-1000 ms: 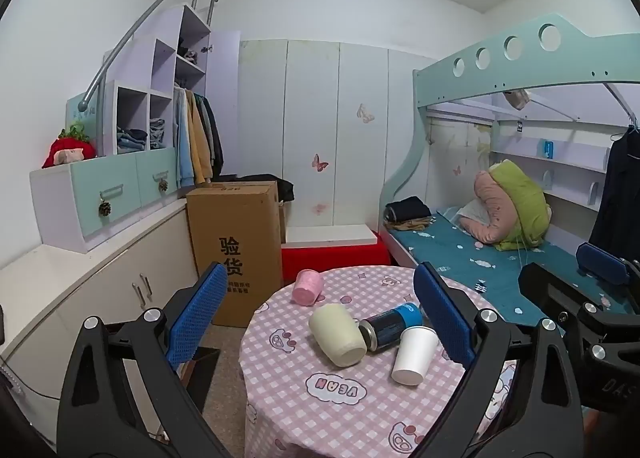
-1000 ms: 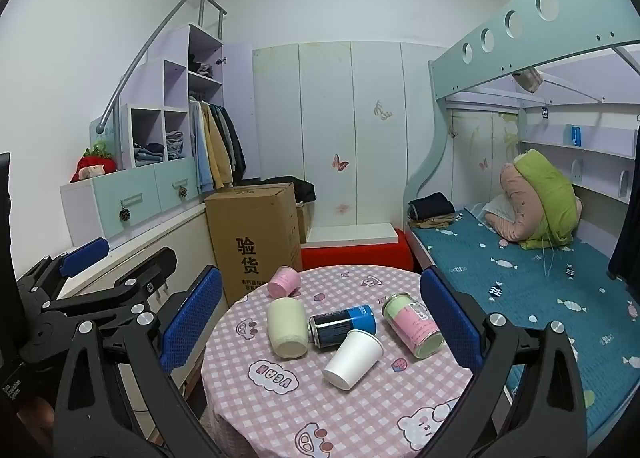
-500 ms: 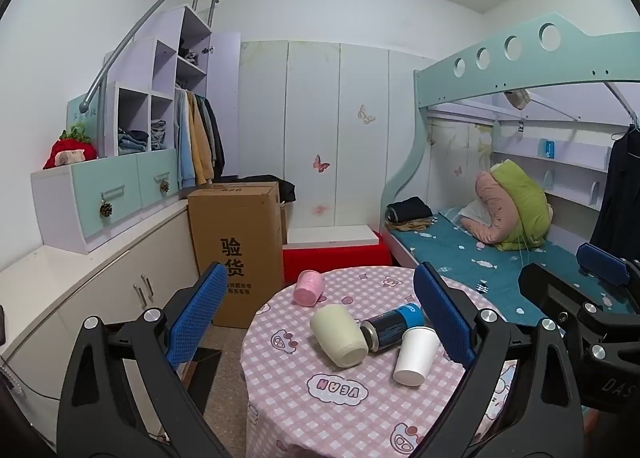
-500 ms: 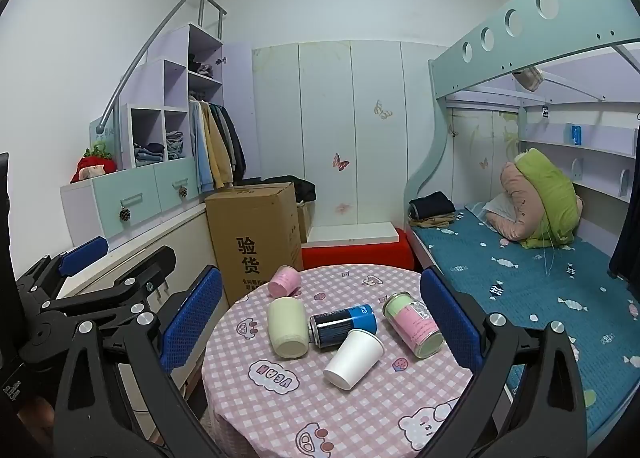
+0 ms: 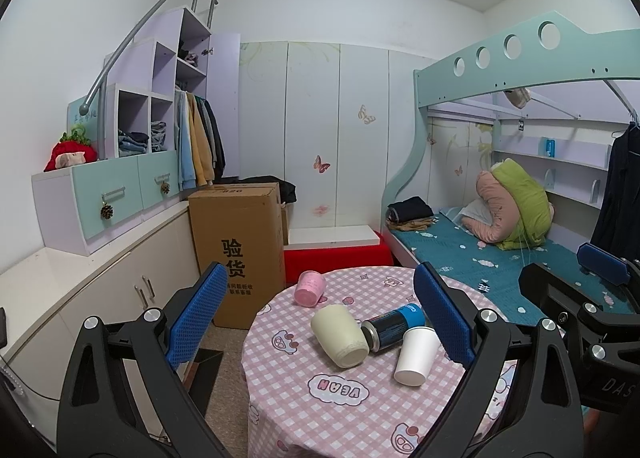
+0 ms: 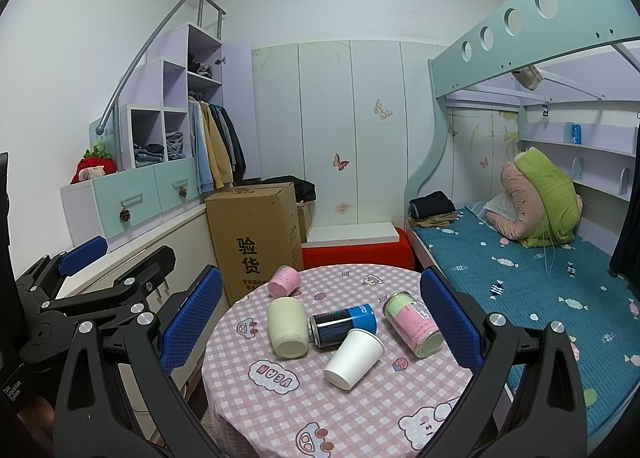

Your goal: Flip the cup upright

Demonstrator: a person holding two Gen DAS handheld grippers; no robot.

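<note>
A white paper cup (image 6: pixel 354 358) (image 5: pixel 415 355) lies on its side on the round table with the pink checked cloth (image 6: pixel 360 410) (image 5: pixel 320 414). Beside it lie a cream cup (image 6: pixel 287 327) (image 5: pixel 340 336), a blue-black can (image 6: pixel 343 324) (image 5: pixel 393 326), a pink-green can (image 6: pixel 413 324) and a small pink cup (image 6: pixel 284 281) (image 5: pixel 309 288). My left gripper (image 5: pixel 318 328) is open and empty, held above the table's near side. My right gripper (image 6: pixel 320 324) is open and empty, held back from the cups.
A tall cardboard box (image 6: pixel 256 234) stands behind the table on the left, next to low white cabinets (image 5: pixel 80 298). A bunk bed with a teal mattress (image 6: pixel 520 270) runs along the right. A red bench (image 6: pixel 356 252) sits behind the table.
Both views have shifted only slightly; the cups and cans have not moved. Both grippers stay open.
</note>
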